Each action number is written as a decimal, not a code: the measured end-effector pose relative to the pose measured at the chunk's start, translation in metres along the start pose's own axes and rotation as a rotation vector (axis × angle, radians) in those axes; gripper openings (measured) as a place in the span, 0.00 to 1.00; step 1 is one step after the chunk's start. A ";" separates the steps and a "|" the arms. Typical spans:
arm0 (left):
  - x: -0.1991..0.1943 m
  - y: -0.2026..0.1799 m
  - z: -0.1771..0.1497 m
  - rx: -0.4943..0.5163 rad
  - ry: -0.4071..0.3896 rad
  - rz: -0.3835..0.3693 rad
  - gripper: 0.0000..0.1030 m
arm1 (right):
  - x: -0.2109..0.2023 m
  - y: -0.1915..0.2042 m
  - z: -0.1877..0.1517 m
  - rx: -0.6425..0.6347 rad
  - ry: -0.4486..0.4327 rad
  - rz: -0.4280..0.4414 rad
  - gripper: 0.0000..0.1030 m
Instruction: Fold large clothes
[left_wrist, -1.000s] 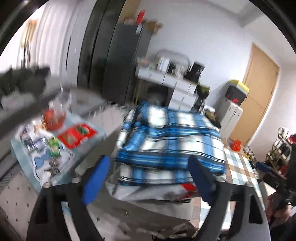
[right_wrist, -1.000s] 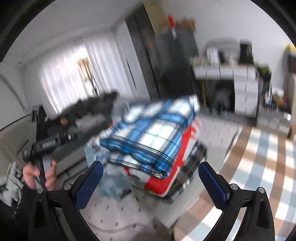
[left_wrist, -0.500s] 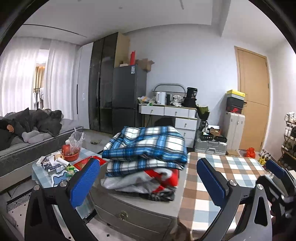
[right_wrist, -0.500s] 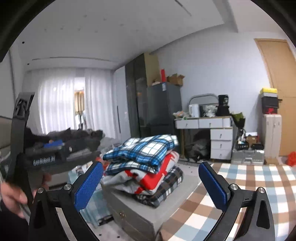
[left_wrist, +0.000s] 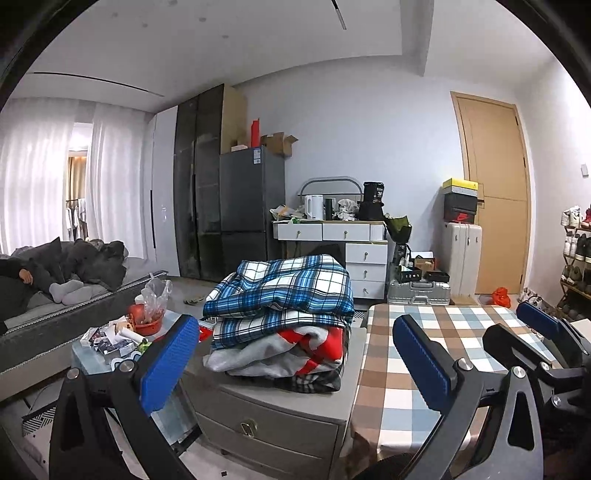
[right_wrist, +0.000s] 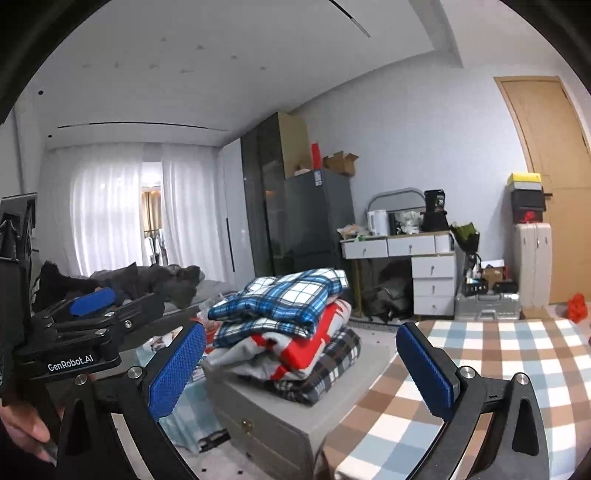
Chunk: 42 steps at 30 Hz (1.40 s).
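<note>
Now we hold both grippers level and well back from the folded stack (left_wrist: 280, 317), which a second ago filled the views from close up. The left gripper (left_wrist: 291, 363) has just been opening its jaws and they stand wide with nothing between them; the right gripper (right_wrist: 301, 369) is just as wide and empty. The blue plaid piece (right_wrist: 284, 299) lies on top of the red-and-grey and dark checked ones, all resting on the grey drawer unit (left_wrist: 273, 413). We read this as a finished fold set down and released, so the next garment, if any, must be fetched; none lies on the checked surface (left_wrist: 443, 332) beside the unit.

To the left sits a low side table (left_wrist: 88, 354) crowded with packets and a red bowl (left_wrist: 146, 325), and behind it a sofa (left_wrist: 44, 317) where a person lies. Nothing blocks the stack itself.
</note>
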<state>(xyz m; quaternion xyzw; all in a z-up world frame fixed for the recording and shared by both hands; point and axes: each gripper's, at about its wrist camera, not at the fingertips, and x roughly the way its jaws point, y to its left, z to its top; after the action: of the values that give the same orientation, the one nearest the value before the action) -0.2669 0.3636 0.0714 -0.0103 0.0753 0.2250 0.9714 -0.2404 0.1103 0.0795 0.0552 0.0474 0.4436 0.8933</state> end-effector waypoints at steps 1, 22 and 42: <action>-0.001 -0.002 -0.002 0.002 -0.001 -0.001 0.99 | 0.000 0.001 -0.001 -0.002 -0.002 0.003 1.00; -0.008 -0.013 -0.005 0.004 0.029 -0.030 0.99 | -0.009 0.005 -0.006 -0.012 -0.009 0.003 1.00; -0.013 -0.020 -0.001 0.002 0.046 -0.051 0.99 | -0.010 0.006 -0.006 0.006 -0.010 0.015 1.00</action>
<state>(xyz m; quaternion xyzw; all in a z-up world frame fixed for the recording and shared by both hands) -0.2696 0.3405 0.0717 -0.0162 0.0978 0.1999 0.9748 -0.2524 0.1061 0.0745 0.0602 0.0439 0.4497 0.8900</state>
